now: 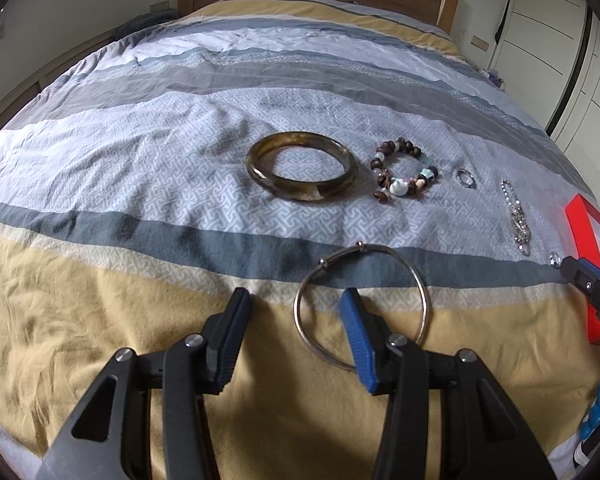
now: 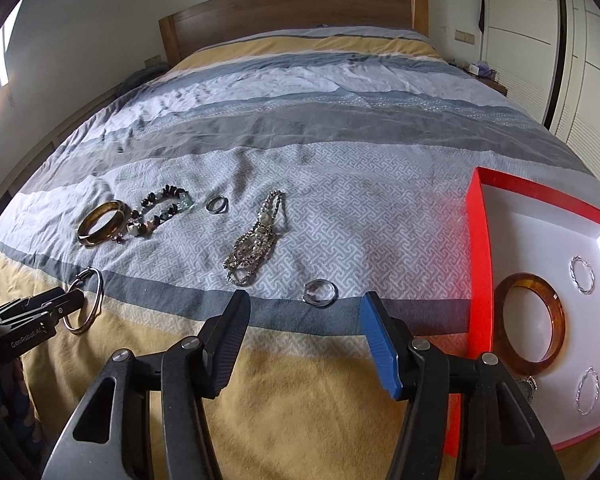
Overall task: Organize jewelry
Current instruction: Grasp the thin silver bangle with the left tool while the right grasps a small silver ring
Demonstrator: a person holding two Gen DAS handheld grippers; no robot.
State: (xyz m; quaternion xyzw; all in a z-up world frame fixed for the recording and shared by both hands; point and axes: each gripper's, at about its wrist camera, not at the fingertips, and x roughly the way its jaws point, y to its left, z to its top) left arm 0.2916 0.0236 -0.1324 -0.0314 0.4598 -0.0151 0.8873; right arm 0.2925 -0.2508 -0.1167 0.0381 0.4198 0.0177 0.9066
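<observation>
I had the left gripper (image 1: 294, 300) spread wide low in its own frame, its blue pad (image 1: 358, 344) standing inside the thin silver wire bangle (image 1: 360, 304) and the black one outside, so the wire's left arc lay between them on the yellow band of the striped bedspread (image 1: 140, 160). To do this well, I judged, I should lower until both pads straddled the wire squarely, close slowly, and lift without snagging cloth (thin wire slips easily).

The right gripper (image 2: 304, 308) was equally wide and held nothing; the small silver ring (image 2: 320, 292) sat just beyond its tips, centre frame.

Only the right view showed the inside of the red box with white lining (image 2: 478, 240) at right: an amber bangle (image 2: 534, 320) and two twisted silver hoops already lay there. The left view showed just a red corner, but gave the brown stone bangle (image 1: 302, 171) and wooden bead bracelet (image 1: 404, 174) more clearly, mid-frame.
</observation>
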